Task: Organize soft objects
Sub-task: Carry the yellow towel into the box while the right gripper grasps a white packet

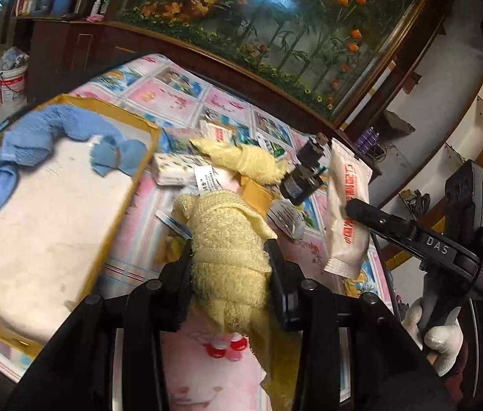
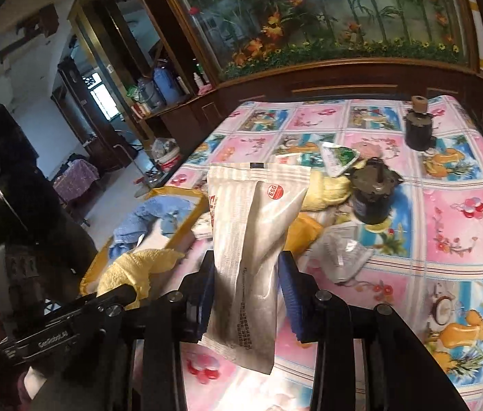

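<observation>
Two tools are both loaded. Far left, a shallow cardboard tray (image 1: 118, 202) with a white liner sits on the bench (image 1: 159, 96), and a blue towel (image 1: 36, 140) lies in its far corner. Just right of the tray, the left tool (image 1: 229, 267) is clamped on a rolled yellow towel (image 1: 224, 239), gripping its thick middle; being soft and light, it squashes rather than slips, though its loose tail droops below. A second yellow towel (image 1: 244, 161) lies beyond, among packets. Farther right, the right tool (image 2: 246, 294) pinches a white pouch (image 2: 251, 239) near its lower end; the film looks slick and floppy, so the top may sag
</observation>
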The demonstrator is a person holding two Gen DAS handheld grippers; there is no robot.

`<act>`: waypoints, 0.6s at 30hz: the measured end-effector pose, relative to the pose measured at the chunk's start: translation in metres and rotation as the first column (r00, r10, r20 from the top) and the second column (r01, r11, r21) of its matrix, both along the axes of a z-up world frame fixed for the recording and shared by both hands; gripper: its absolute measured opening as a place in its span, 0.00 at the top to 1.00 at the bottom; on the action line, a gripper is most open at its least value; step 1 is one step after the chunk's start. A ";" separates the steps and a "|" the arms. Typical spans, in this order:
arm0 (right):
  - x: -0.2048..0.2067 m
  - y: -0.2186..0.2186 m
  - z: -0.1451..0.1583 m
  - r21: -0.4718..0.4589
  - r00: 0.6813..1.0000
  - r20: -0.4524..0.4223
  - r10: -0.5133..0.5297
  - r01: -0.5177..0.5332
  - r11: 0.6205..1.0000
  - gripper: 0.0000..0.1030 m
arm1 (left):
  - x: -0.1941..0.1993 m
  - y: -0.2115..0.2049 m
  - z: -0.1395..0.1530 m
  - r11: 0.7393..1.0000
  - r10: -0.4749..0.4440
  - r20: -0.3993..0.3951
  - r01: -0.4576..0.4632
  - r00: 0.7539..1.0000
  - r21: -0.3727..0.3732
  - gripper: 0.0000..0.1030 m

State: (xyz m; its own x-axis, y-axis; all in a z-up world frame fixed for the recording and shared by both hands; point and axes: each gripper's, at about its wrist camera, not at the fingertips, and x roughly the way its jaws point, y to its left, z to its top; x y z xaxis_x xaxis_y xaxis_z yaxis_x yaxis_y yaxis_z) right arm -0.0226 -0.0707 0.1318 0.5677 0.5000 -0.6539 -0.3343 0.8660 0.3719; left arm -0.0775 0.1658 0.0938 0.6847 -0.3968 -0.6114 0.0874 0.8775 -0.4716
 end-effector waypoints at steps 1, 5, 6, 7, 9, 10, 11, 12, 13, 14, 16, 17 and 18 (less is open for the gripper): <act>0.003 0.010 0.001 0.023 1.000 -0.013 0.029 -0.029 0.999 0.64 | 0.002 0.010 0.003 1.000 0.017 0.003 -0.017 1.000 0.016 0.65; 0.018 0.058 -0.002 0.114 0.988 -0.080 0.133 -0.124 0.986 0.64 | 0.017 0.052 0.006 0.990 0.094 0.000 -0.093 0.996 0.104 0.65; 0.023 0.071 -0.005 0.131 0.983 -0.095 0.154 -0.141 0.981 0.64 | 0.021 0.060 0.003 0.987 0.109 -0.005 -0.108 0.994 0.116 0.65; 0.027 0.084 -0.008 0.141 0.979 -0.109 0.170 -0.154 0.978 0.64 | 0.028 0.068 -0.001 0.984 0.128 -0.013 -0.126 0.992 0.123 0.65; 0.036 0.108 -0.014 0.154 0.972 -0.134 0.194 -0.173 0.973 0.64 | 0.041 0.081 -0.012 0.981 0.156 -0.035 -0.150 0.987 0.122 0.65; 0.041 0.120 -0.018 0.162 0.967 -0.152 0.205 -0.180 0.970 0.64 | 0.049 0.088 -0.017 0.979 0.167 -0.045 -0.161 0.985 0.122 0.65; 0.047 0.132 -0.023 0.172 0.961 -0.174 0.215 -0.186 0.967 0.64 | 0.055 0.093 -0.022 0.977 0.179 -0.057 -0.171 0.982 0.125 0.65; 0.053 0.142 -0.028 0.177 0.956 -0.194 0.221 -0.188 0.966 0.64 | 0.062 0.099 -0.028 0.975 0.191 -0.071 -0.181 0.979 0.127 0.65; 0.058 0.152 -0.033 0.179 0.951 -0.211 0.224 -0.188 0.966 0.64 | 0.068 0.105 -0.034 0.975 0.196 -0.086 -0.185 0.977 0.127 0.65; 0.062 0.161 -0.038 0.178 0.948 -0.225 0.226 -0.188 0.966 0.64 | 0.071 0.108 -0.039 0.975 0.197 -0.102 -0.183 0.975 0.127 0.65; 0.070 0.177 -0.049 0.165 0.943 -0.248 0.220 -0.182 0.969 0.64 | 0.080 0.115 -0.048 0.971 0.208 -0.135 -0.189 0.969 0.145 0.64; 0.073 0.184 -0.054 0.154 0.941 -0.257 0.218 -0.183 0.971 0.64 | 0.081 0.117 -0.050 0.970 0.211 -0.144 -0.189 0.967 0.151 0.64; 0.076 0.192 -0.059 0.141 0.939 -0.265 0.218 -0.186 0.972 0.62 | 0.080 0.119 -0.052 0.969 0.216 -0.148 -0.194 0.965 0.153 0.64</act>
State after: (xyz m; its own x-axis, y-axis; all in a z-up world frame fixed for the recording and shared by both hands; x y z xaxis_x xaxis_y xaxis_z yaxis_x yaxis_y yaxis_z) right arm 0.0537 0.1211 0.0725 0.2515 0.6642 -0.7040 -0.3674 0.7384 0.5654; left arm 0.0027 0.2849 0.0422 0.6299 -0.1641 -0.7592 -0.1687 0.9252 -0.3399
